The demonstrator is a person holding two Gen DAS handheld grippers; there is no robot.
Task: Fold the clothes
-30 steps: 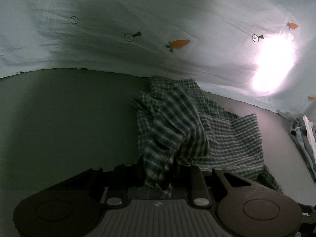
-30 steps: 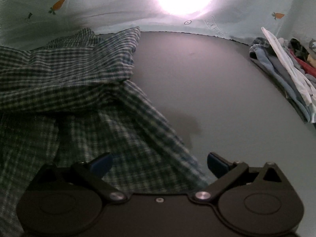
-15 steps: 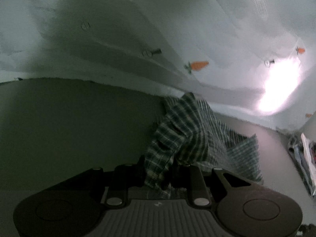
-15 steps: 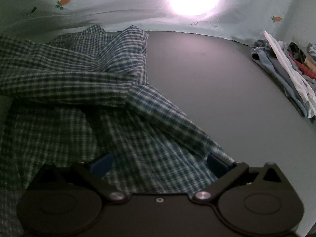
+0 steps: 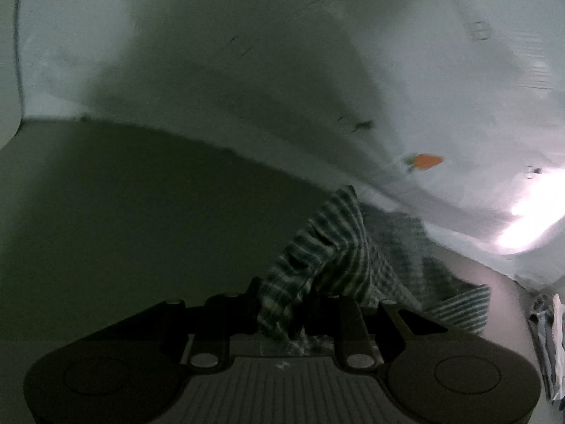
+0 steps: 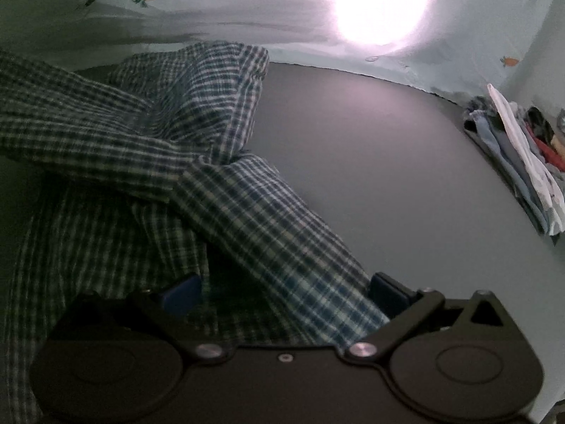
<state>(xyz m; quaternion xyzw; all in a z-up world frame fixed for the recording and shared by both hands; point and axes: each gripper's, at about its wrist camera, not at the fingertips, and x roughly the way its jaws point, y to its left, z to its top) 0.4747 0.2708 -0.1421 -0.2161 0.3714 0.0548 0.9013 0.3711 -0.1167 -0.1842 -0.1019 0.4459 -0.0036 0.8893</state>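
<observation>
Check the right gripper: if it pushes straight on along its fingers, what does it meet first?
Probably the plaid shirt: the right gripper has open jaws with a band of that cloth running between them. The grey tabletop lies beyond it; depth is hard to judge.

grey table (image 6: 370,162): plaid shirt (image 6: 247,212), clothes pile (image 6: 519,162).

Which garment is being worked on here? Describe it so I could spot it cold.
On the grey table, left of the clothes pile at the right edge, lies a crumpled plaid shirt. The left gripper pinches a bunch of it. It alone is green-and-white checked and spread out.
</observation>
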